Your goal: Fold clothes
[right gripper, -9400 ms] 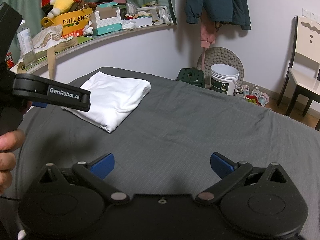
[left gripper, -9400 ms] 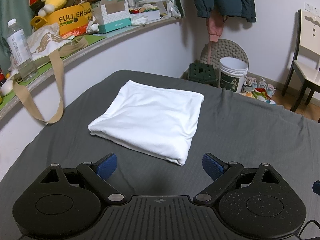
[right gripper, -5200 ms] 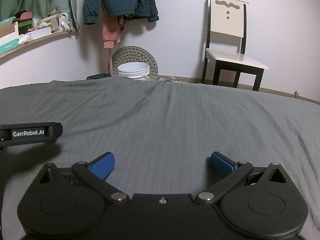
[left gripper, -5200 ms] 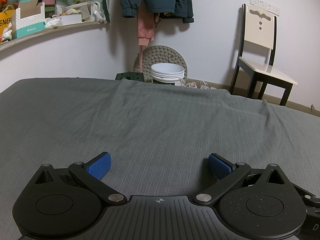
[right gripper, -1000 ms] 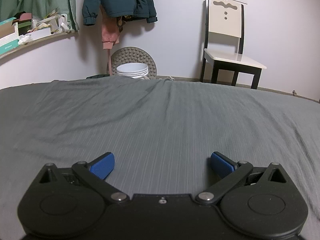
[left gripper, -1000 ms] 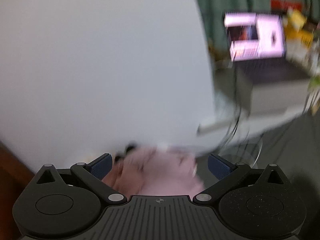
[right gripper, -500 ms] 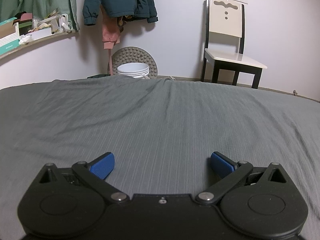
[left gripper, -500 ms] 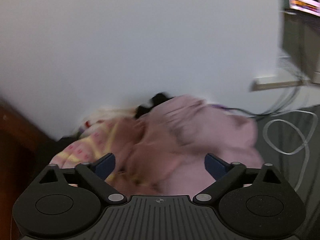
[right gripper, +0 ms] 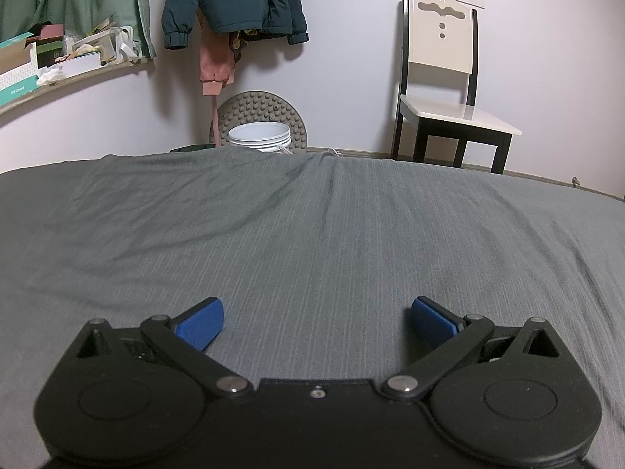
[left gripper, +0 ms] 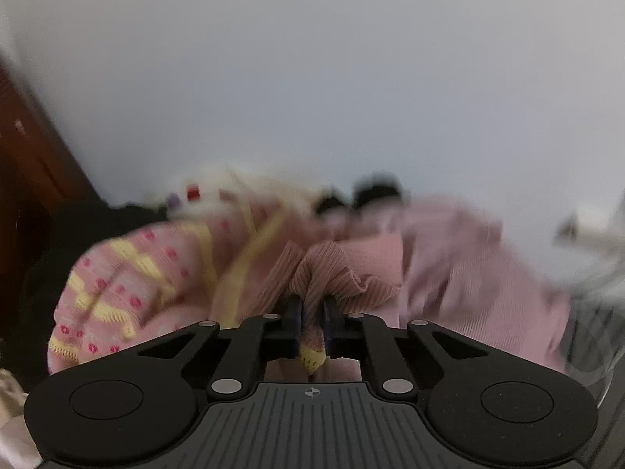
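Pink knit: a ribbed pink knitted garment with yellow stripes and red dots (left gripper: 164,273) lies in a blurred heap of clothes against a pale wall, next to a plainer pink ribbed piece (left gripper: 468,273).
Left hand-held gripper (left gripper: 311,322): clenched on a fold of that pink knit, the fabric bunching up between the two closed fingers; a yellow-edged hem pokes out below them.
Why held so: pinching one raised fold is likely meant to lift a single garment clear of the heap.
Right hand-held gripper (right gripper: 317,322): released, blue pads (right gripper: 201,322) wide apart, holding nothing, hovering low over the grey striped bedsheet (right gripper: 312,226).
Why placed so: it seems to wait over the bare sheet, where the garment would be spread for folding.
Risk: neighbouring clothes may drag along.
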The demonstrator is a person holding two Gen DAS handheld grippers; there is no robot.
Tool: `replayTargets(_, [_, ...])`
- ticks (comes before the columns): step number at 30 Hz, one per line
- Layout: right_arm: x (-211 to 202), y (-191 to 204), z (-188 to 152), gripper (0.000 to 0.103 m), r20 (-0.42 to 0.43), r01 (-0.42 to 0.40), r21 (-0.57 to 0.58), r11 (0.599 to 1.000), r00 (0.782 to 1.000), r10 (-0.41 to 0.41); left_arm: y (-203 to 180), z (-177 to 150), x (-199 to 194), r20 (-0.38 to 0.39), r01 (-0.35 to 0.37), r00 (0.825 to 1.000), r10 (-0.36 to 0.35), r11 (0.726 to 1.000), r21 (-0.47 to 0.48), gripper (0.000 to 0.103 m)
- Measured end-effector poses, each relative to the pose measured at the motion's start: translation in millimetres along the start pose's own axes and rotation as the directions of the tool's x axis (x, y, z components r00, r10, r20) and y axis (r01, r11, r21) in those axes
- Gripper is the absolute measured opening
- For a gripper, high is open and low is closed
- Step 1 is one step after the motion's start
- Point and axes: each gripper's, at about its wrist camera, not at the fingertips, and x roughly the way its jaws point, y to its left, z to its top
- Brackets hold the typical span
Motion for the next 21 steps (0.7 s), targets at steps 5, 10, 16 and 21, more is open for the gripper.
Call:
replayTargets(5, [0.3, -0.7, -0.1, 0.103, 0.000, 0.001, -0.001, 1.000, 1.000, -0.001, 18.8, 27.7, -83.6, 0.323, 0.248, 0.927, -0.192, 0.958, -0.142, 0.006])
replayTargets(10, [0.2, 1.1, 0.0, 0.103, -0.001, 0.002, -0.002, 1.000, 1.000, -0.002, -3.8, 53.8, -175.8, 0.505, 0.415, 0.787, -0.355, 0.910, -0.008, 0.000])
replayTargets(16, [0.4, 1.6, 1.0, 0.103, -0.001, 0.002, -0.001, 1.000, 1.000, -0.002, -110.2, 78.3, -293.8, 0.571, 0.571, 0.479, -0.667, 0.731, 0.374, 0.000])
replayTargets(21, [-0.5, -0.6, 1.0, 0.103, 0.001, -0.007, 0.009, 1.000, 1.000, 0.007, -214.2, 77.9, -352.3, 0.447, 0.452, 0.521, -0.727, 0.680, 0.577, 0.000])
